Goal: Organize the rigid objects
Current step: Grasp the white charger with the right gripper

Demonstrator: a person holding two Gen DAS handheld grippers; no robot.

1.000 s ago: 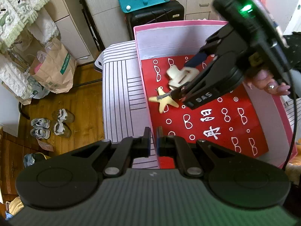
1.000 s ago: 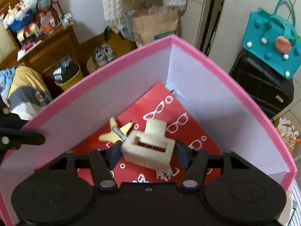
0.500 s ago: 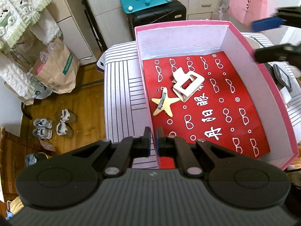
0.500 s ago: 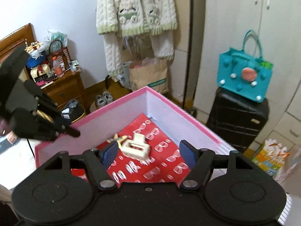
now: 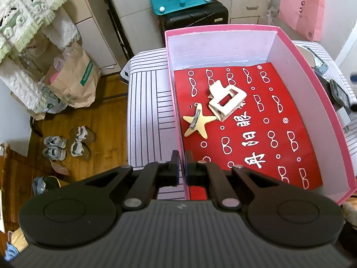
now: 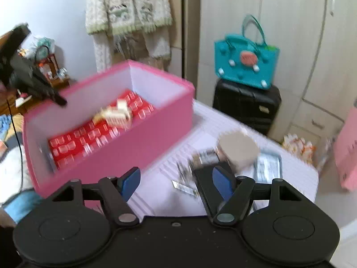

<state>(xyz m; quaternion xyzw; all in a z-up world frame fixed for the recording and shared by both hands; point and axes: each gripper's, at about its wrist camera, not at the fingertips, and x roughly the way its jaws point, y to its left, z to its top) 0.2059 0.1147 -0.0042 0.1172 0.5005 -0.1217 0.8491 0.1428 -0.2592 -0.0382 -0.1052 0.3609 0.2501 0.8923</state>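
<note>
On the striped surface (image 5: 145, 102), the cream plastic claw clip (image 5: 225, 102) now lies released in the pink cardboard box (image 5: 312, 76); right tool (image 6: 176, 181) gapes empty, left tool (image 5: 181, 163) pinches the box wall.

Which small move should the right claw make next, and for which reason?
Probably ease the right claw forward toward the blurred items on the striped table and line up on one. It is open and empty, and the white hair clip and star clip already lie inside the pink box.
</note>
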